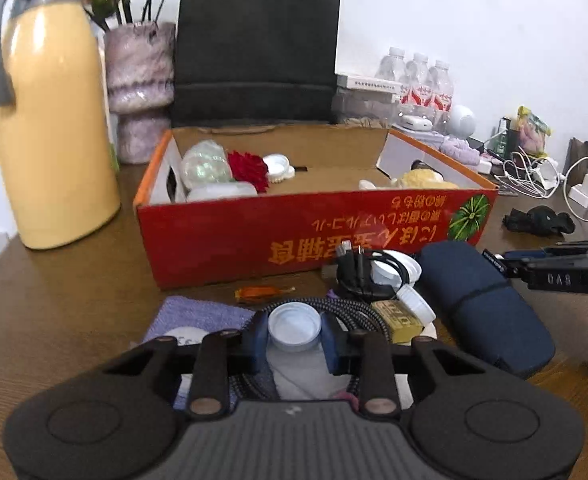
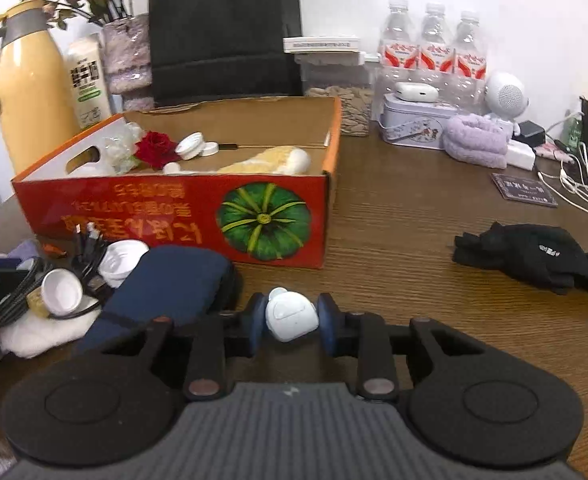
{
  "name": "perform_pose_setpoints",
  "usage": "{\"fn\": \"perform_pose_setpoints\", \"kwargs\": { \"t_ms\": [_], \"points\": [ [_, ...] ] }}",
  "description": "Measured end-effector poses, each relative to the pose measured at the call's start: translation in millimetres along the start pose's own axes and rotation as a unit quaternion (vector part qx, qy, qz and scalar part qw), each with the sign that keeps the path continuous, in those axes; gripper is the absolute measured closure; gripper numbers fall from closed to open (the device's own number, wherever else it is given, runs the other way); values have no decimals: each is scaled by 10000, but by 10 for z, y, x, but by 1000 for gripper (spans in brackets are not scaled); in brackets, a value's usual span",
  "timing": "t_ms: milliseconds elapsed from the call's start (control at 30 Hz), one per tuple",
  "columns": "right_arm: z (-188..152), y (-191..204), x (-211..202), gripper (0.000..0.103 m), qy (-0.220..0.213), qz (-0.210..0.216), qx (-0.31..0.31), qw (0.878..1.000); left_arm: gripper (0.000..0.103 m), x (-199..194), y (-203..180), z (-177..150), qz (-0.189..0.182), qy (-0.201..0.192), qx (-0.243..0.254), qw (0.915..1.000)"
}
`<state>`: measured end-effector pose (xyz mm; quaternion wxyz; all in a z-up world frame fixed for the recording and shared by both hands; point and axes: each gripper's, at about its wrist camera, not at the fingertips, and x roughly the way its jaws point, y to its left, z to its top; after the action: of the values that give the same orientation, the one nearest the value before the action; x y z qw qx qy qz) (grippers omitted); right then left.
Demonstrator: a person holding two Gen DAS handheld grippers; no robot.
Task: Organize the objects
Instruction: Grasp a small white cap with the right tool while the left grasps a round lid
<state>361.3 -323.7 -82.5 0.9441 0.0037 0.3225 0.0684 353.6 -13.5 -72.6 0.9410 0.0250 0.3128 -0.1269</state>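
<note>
In the left wrist view my left gripper (image 1: 294, 334) is shut on a round white cap (image 1: 294, 322), open side up, above a pile of a braided cable (image 1: 358, 316), a purple cloth (image 1: 197, 314) and a small yellow box (image 1: 400, 320). In the right wrist view my right gripper (image 2: 292, 318) is shut on a small white rounded case (image 2: 291, 312) just over the wooden table (image 2: 414, 248). Behind both stands the red cardboard box (image 1: 314, 236) (image 2: 133, 208), open on top. It holds a red rose (image 2: 155, 148), white caps (image 2: 191, 145) and a yellow plush (image 2: 265, 160).
A navy pouch (image 1: 474, 292) (image 2: 165, 284), black cords (image 1: 358, 272) and more white caps (image 2: 61, 292) lie before the box. A yellow flask (image 1: 53, 132), a vase (image 1: 139, 80) and a black bag (image 1: 253, 48) stand behind. Right: bottles (image 2: 434, 48), tin (image 2: 412, 130), black glove (image 2: 534, 258), chargers (image 2: 582, 184).
</note>
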Motion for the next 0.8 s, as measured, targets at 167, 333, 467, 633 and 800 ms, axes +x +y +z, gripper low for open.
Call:
{"fn": "perform_pose_setpoints", "kwargs": {
  "t_ms": [167, 333, 467, 633, 800],
  "points": [
    [-33, 114, -323, 74, -257, -69, -81, 9996, 76, -490, -140, 28, 134, -506, 150, 9985],
    [-263, 212, -1077, 74, -622, 555, 445, 9955, 76, -1152, -222, -200, -124, -658, 17, 9978],
    [-602, 395, -1680, 74, -761, 700, 439, 9937, 76, -1629, -287, -483, -152, -581, -77, 9982],
    [-946, 585, -2207, 74, -579, 610, 86, 9964, 76, -2110, -369, -745, -74, -702, -160, 9974],
    [-1108, 673, -2563, 74, -784, 617, 2, 9950, 76, -2363, -395, -833, -3, -882, -204, 9959]
  ]
}}
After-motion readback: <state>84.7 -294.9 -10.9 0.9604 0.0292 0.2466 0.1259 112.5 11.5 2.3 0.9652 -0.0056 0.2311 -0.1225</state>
